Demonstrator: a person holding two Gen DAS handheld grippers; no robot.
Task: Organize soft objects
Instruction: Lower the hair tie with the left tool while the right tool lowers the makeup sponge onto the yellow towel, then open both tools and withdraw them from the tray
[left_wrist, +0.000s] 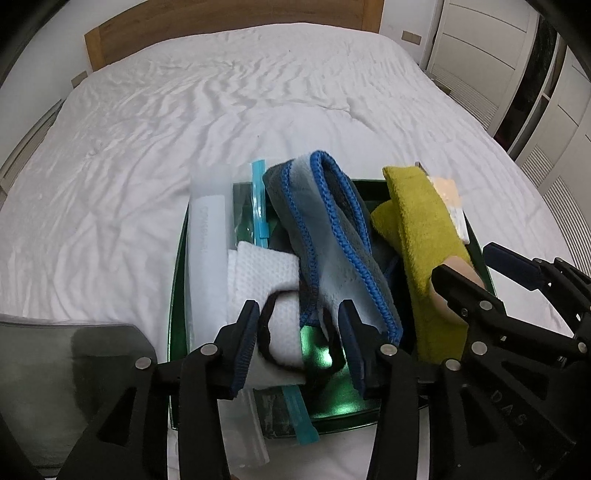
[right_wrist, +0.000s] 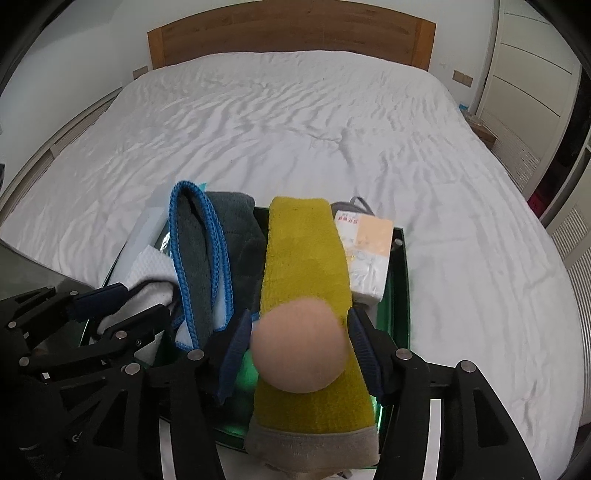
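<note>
Partly hidden green tray (left_wrist: 177, 273); left tool (left_wrist: 297, 325) agape, right tool (right_wrist: 301, 332) around yellow sock (right_wrist: 306, 258)

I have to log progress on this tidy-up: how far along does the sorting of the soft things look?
Mostly packed: the blue-edged grey cloth, white waffle cloth and tissue pack already sit in the green box on the bed. In hand: the right gripper, jaws either side of the yellow-green sock; contact unclear. Left: settling that sock; the left gripper is open over the white cloth.

Dim, soft; fisheye edges, vignetted corners.
</note>
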